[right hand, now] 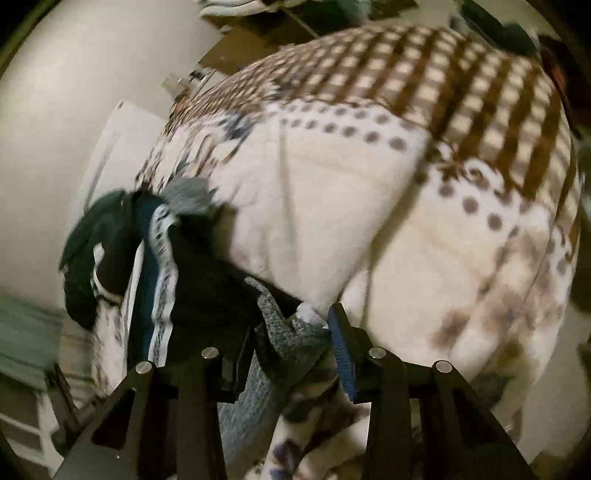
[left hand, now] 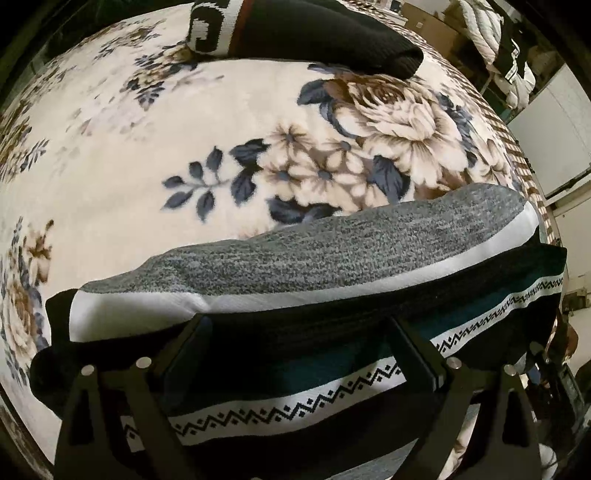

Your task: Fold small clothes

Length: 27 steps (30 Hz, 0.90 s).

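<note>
2 hand-held grippers: left hand-held gripper [left hand: 295, 350] spread wide over 1 sweater [left hand: 332, 266]; right hand-held gripper [right hand: 291, 343] clamps its grey edge.

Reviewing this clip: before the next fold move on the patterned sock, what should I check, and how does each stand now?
1. Right gripper closed on the sock's grey end: ok.
2. Blanket not pinched along with it: cannot tell.
3. Left gripper over the sock, jaws apart: ok.
4. Left pads pressing the sock down: cannot tell.
5. Folded black garment apart from the sock: ok.
6. Right view sharp: not ok, blurred.
</note>
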Tool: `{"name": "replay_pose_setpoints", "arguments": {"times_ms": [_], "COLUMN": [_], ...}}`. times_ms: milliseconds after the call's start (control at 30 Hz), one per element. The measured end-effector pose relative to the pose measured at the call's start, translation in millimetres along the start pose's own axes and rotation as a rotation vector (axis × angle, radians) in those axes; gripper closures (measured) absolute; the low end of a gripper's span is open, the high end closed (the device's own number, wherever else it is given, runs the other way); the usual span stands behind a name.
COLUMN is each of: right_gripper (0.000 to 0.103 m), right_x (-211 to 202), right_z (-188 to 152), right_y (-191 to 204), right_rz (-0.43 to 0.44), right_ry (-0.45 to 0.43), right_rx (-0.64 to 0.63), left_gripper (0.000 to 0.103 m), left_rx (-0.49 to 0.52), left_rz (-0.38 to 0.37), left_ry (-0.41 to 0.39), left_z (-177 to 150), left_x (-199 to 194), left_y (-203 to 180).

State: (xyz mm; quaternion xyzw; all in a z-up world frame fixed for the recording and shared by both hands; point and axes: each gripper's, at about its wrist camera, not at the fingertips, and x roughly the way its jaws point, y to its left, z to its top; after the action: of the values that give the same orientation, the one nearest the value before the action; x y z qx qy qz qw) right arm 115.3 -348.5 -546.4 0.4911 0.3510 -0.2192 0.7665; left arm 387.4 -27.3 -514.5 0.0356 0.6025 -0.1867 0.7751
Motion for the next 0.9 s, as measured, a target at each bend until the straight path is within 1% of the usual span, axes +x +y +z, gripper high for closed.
{"name": "replay_pose_setpoints", "arguments": {"times_ms": [33, 100, 167, 200, 233, 267, 300, 367, 400, 433, 500, 533, 600, 667, 700, 733, 800, 900], "right_gripper": [0.062, 0.062, 0.062, 0.062, 0.062, 0.062, 0.062, 0.062, 0.059, 0.059, 0.057, 0.051, 0.05, 0.051, 0.054, 0.056, 0.056, 0.056], "right_x": [0.2, -4.3, -18.5, -20.5, -17.6, -18.8, -21.9, -30.1, -36.0, -38.6, -40.1, -34.2, -20.0, -6.8, 0.1, 1.2, -2.6, -5.6], "right_z": [0.2, 4.5, 7.4, 10.9, 15.2, 19.9, 24.7, 31.5, 32.1, 30.4, 23.2, 19.3, 11.4, 6.3, 7.8, 10.2, 19.6, 24.7], "right_y": [2.3, -2.0, -7.5, -6.5, -3.3, 0.8, -2.7, -9.6, -10.1, -10.9, -7.4, -0.4, 9.2, 12.0, 10.1, 8.0, 4.5, 12.9], "right_rz": [0.001, 0.005, -0.026, -0.084, -0.162, -0.207, -0.203, -0.157, -0.11, -0.075, -0.042, -0.019, -0.034, -0.125, -0.192, -0.236, -0.326, -0.382], "right_ry": [0.006, -0.008, -0.037, -0.044, -0.044, -0.054, -0.064, -0.053, -0.04, -0.016, 0.041, 0.094, 0.174, 0.204, 0.211, 0.198, 0.148, 0.118], "right_rx": [0.009, 0.04, 0.051, 0.037, 0.024, 0.03, 0.05, 0.064, 0.063, 0.059, 0.016, -0.032, -0.11, -0.187, -0.219, -0.231, -0.257, -0.306], "left_gripper": [0.007, 0.007, 0.007, 0.007, 0.007, 0.007, 0.007, 0.007, 0.007, 0.007, 0.007, 0.007, 0.007, 0.007, 0.007, 0.007, 0.007, 0.007], "left_rx": [0.001, 0.005, 0.011, 0.014, 0.016, 0.017, 0.016, 0.012, 0.011, 0.01, 0.01, 0.011, 0.013, 0.019, 0.023, 0.027, 0.033, 0.04], "left_rz": [0.0, 0.001, 0.003, 0.004, 0.007, 0.01, 0.011, 0.013, 0.014, 0.015, 0.015, 0.015, 0.015, 0.015, 0.015, 0.016, 0.016, 0.021], "left_ry": [0.002, 0.008, 0.01, 0.01, 0.01, 0.009, 0.009, 0.007, 0.007, 0.006, 0.006, 0.006, 0.008, 0.009, 0.011, 0.012, 0.012, 0.011], "left_z": [0.0, 0.6, 0.6, 0.4, 0.4, 0.2, 0.3, 0.4, 0.3, 0.3, 0.0, 0.1, 0.0, 0.1, 0.2, 0.5, 1.0, 1.4], "left_x": [-0.2, -0.3, -0.3, -0.5, -0.2, 0.1, 0.4, 0.6, 0.5, 0.7, 0.9, 0.9, 1.2, 1.4, 1.7, 2.0, 2.1, 3.0], "left_y": [0.1, -0.8, -1.1, -0.8, -1.2, -1.4, -1.9, -2.3, -2.3, -2.6, -2.3, -2.4, -2.7, -2.4, -2.4, -2.6, -2.9, -3.8]}}
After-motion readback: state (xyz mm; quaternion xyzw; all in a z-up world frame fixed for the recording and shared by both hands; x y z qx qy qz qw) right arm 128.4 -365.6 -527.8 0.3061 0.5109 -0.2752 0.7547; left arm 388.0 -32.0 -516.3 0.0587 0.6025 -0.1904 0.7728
